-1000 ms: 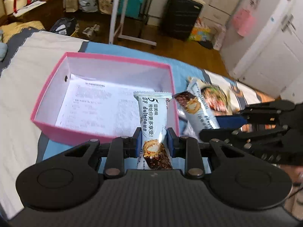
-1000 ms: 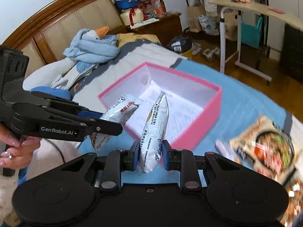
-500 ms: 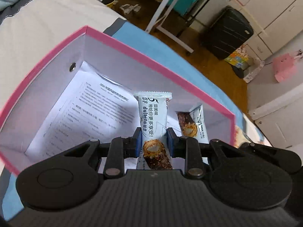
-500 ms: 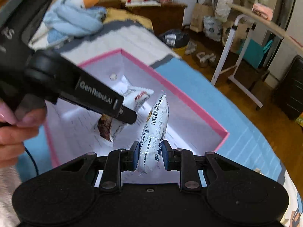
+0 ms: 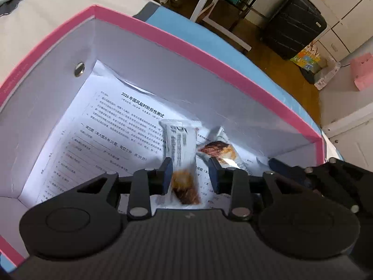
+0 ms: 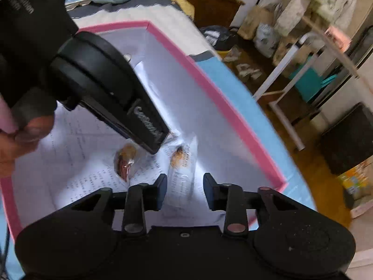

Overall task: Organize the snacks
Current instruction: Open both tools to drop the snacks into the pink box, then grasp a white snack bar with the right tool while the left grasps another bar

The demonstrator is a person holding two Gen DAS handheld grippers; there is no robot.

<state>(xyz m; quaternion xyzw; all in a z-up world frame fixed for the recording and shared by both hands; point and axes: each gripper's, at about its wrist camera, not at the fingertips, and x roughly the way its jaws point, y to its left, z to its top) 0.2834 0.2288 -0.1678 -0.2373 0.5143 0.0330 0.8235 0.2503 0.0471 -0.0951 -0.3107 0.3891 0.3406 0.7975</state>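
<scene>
Left wrist view: left tongs (image 5: 190, 175) spread apart over the pink box (image 5: 163, 44); a white snack bar (image 5: 180, 156) sits loose between the pads, touching neither clearly, blurred. A second snack bar (image 5: 219, 151) lies just beside it on the printed sheet (image 5: 98, 144) lining the box floor. Box sits on a bed.

Right wrist view: right tongs (image 6: 185, 190) released, wide gap; a blurred snack bar (image 6: 181, 175) lies between the fingers on the sheet inside the box (image 6: 209, 79). The other bar (image 6: 124, 161) lies near, under the left tool's tip (image 6: 149, 130).
</scene>
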